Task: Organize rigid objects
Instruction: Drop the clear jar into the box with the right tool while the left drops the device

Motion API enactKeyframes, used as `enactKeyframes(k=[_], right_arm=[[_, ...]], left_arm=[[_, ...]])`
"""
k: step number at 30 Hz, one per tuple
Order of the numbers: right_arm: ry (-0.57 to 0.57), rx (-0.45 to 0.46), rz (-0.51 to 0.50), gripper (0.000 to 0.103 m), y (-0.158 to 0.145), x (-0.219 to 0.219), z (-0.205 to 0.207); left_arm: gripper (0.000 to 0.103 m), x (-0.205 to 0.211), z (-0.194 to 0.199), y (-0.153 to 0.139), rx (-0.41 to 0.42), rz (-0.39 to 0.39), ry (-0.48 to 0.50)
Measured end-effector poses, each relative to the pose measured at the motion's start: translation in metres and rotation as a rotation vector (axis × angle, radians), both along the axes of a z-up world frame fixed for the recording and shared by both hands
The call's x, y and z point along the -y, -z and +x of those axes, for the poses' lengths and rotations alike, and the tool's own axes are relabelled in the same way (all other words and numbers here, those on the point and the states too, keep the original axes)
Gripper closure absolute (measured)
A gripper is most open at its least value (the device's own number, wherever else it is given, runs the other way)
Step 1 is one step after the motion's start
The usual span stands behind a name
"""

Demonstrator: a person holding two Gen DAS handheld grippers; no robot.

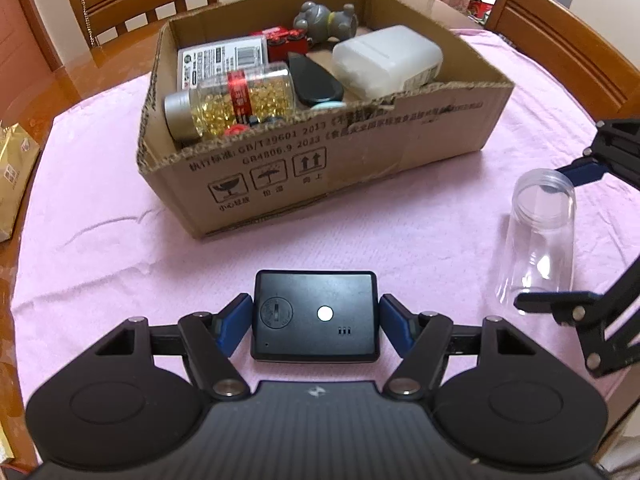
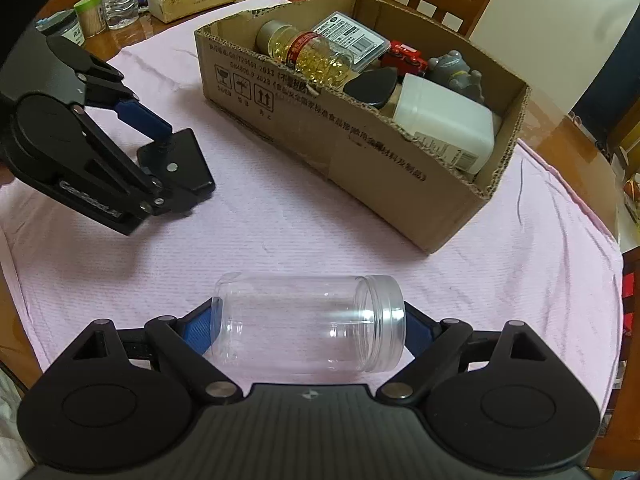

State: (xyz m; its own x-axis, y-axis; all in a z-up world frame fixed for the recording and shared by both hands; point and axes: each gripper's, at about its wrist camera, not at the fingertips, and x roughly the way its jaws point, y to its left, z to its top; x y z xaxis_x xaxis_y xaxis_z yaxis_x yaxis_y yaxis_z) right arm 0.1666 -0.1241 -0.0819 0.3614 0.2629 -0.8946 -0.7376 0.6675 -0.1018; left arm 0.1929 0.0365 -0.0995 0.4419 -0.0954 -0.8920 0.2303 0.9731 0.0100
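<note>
The left claw [image 1: 316,320] is clamping a flat black rectangular plastic device [image 1: 315,316] by its short sides, probably just above the pink cloth-covered counter [image 1: 120,240]. The right claw [image 2: 308,328] is gripping an empty clear plastic jar [image 2: 310,320] sideways, end to end. Both are facing the open brown cardboard box [image 1: 320,168] at twelve o'clock; its low torn front rim is leaving room for entry.

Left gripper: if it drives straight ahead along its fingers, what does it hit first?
Probably the cardboard box's near wall. The left gripper, closed on the black device, points at it across bare pink cloth; depth unclear.
</note>
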Motion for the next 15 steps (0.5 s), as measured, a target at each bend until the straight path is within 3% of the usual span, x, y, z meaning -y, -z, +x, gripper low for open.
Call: enactKeyframes(k=[8, 15], right_arm=[[0.003, 0.005, 0.032, 0.010, -0.027, 0.011, 0.005], [0.026, 0.042, 0.113, 0.010, -0.068, 0.018, 0.029]], left_arm=[[0.034, -0.004, 0.001, -0.046, 0.007, -0.037, 0.033], [0.034, 0.000, 0.008, -0.090, 0.086, -0.050, 0.078]])
